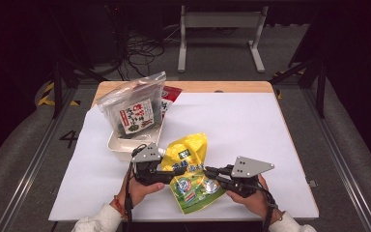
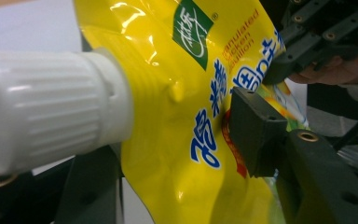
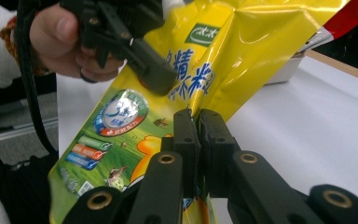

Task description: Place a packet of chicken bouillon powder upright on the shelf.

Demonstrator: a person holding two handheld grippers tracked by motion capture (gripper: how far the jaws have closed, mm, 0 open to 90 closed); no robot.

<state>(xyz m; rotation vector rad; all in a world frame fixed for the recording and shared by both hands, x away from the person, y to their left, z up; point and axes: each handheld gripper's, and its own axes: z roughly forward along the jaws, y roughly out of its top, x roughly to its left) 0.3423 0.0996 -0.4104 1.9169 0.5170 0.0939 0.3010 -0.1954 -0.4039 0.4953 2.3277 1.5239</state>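
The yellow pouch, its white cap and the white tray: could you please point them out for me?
yellow pouch [image 1: 189,170], high view, its printed front.
white cap [image 2: 42,109], left gripper view, its ribbed side.
white tray [image 1: 121,145], high view, its near rim.

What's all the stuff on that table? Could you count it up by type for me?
Yellow plastic spouted bouillon pouch, held by both grippers: 1
Clear bag of dark seaweed: 1
Red packet behind it: 1
White plastic tray: 1
Total: 4
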